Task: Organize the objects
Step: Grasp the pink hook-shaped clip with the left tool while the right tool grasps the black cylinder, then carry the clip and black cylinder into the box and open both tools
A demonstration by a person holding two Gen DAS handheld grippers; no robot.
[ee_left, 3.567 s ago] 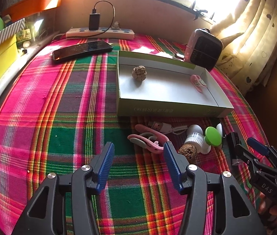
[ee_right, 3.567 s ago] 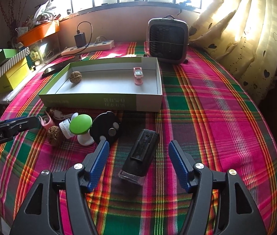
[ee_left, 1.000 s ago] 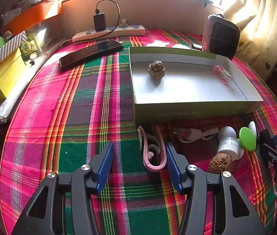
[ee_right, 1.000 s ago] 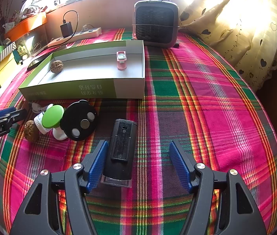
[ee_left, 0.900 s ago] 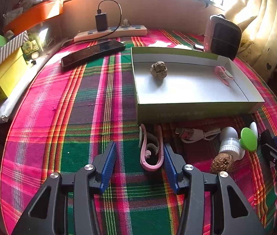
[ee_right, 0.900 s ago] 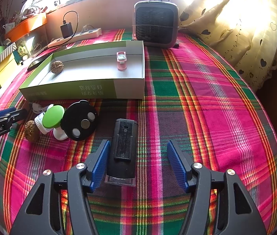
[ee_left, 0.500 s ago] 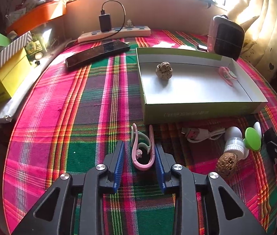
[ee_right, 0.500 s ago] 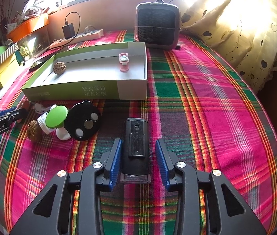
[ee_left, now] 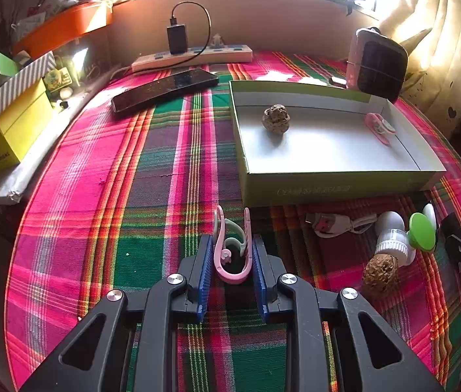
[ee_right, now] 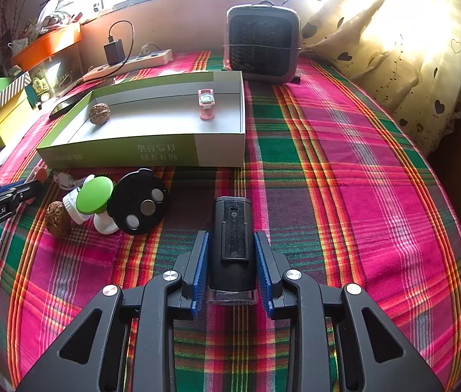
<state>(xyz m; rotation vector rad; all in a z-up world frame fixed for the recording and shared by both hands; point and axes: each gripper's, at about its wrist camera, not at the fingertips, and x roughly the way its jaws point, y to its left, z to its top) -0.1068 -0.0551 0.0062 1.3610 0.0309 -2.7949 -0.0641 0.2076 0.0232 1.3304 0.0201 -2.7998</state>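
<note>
Plaid cloth point(ee_right: 344, 196) in pink, green and orange covers the whole work surface under a sunlit window. Nearest in the left wrist view, the left gripper point(ee_left: 232, 254) points steeply down, its blue pads on either side of one pink clip point(ee_left: 232, 251) that lies on the cloth, and its jaws are closing against it. Nearest in the right wrist view, the right gripper point(ee_right: 230, 261) is pitched down the same way, its jaws closing on one black device point(ee_right: 232, 245) whose sides the pads already touch. A second ago both grippers stood wide open, with the clip near the left gripper's right finger and the device close to the right gripper's left one; now each thing sits centred. Neither hand has shifted. Beyond them lie two walnuts, one on the cloth point(ee_right: 57, 219) and one in the box point(ee_right: 99, 114), one green-capped bottle point(ee_right: 95, 196), one round black disc point(ee_right: 139, 205) with three buttons, and one white cable point(ee_left: 331, 223). One shallow green box point(ee_right: 116, 155) also holds one small pink item point(ee_right: 206, 104). Farther back stand one fan heater point(ee_right: 261, 45), one phone point(ee_left: 165, 89) and one power strip point(ee_left: 194, 58).
</note>
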